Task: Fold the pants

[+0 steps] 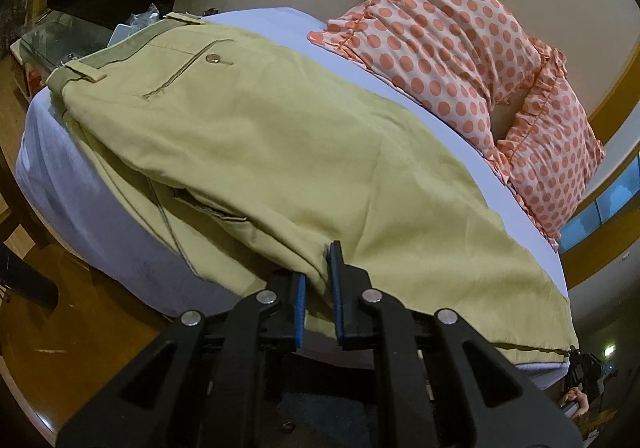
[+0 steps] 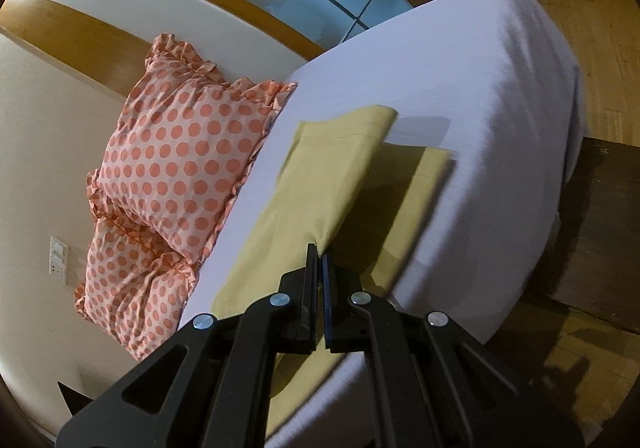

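Ahead of both tongs, pants (image 1: 260, 136) lie legs stacked; left gripper (image 1: 318, 288) and right gripper (image 2: 320, 280) apparently pinch fabric. Crosswise folds remain.

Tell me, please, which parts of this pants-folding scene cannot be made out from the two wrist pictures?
- Left wrist view: the near edge of the pants is hidden behind the left gripper.
- Right wrist view: the fabric pinched by the right gripper is hidden between its fingers.
- Left wrist view: clutter on the glass table is too small and dark.
- Right wrist view: the waistband is out of frame.
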Demonstrator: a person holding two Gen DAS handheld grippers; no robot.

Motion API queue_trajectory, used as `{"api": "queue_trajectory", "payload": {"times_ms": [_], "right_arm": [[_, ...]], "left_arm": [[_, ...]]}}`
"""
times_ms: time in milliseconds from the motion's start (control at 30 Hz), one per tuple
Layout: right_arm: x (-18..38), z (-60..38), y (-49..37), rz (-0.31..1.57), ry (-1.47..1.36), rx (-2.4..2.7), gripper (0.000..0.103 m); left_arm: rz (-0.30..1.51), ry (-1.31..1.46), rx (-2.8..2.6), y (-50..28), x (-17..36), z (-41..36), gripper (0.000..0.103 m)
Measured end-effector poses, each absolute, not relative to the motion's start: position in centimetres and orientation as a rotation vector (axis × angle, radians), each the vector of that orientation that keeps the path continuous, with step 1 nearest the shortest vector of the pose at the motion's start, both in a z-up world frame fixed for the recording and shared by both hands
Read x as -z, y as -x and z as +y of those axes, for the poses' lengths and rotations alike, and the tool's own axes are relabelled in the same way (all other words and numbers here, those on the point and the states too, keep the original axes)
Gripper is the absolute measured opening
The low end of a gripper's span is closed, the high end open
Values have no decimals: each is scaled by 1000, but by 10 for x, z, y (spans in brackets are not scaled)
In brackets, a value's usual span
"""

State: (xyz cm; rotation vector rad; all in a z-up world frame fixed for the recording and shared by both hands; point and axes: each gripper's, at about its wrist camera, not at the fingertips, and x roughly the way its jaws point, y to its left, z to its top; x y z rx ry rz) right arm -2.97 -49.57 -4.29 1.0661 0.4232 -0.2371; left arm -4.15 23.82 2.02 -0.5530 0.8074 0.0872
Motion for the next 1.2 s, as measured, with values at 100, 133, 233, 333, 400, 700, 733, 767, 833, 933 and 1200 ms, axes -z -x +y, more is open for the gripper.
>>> {"api": "queue_trajectory", "payload": {"times_ms": [100,133,233,333,400,700,733,767,833,933,1200], "right_arm": [[38,-490,35,457,-987,270,2],[37,-488,37,466,-966,279,2],[31,-488,45,459,-921,301,14],[20,-497,56,376,-875,417,60],[15,-506,59,324,-818,488,59],[35,-517,29,396,-728,488,55],[36,-513,29,396,-728,467,52],[37,-508,31,391,-728,438,40],[43,-499,30,408,-756,334,20],[47,-490,24,413,-731,295,4],[-33,-404,-11,285,-584,-31,4]], "left_arm": [[806,526,-80,45,-20,237,11],[804,519,-78,46,-20,237,11],[799,503,-65,51,-19,238,15],[779,478,-42,60,-21,235,25],[751,459,-26,69,-24,232,41],[706,498,-44,93,-21,242,51],[695,514,-52,95,-20,245,52],[681,530,-60,97,-20,249,54],[657,553,-78,100,-21,254,56],[632,576,-102,100,-22,260,59],[610,609,-134,103,-19,269,63]]}}
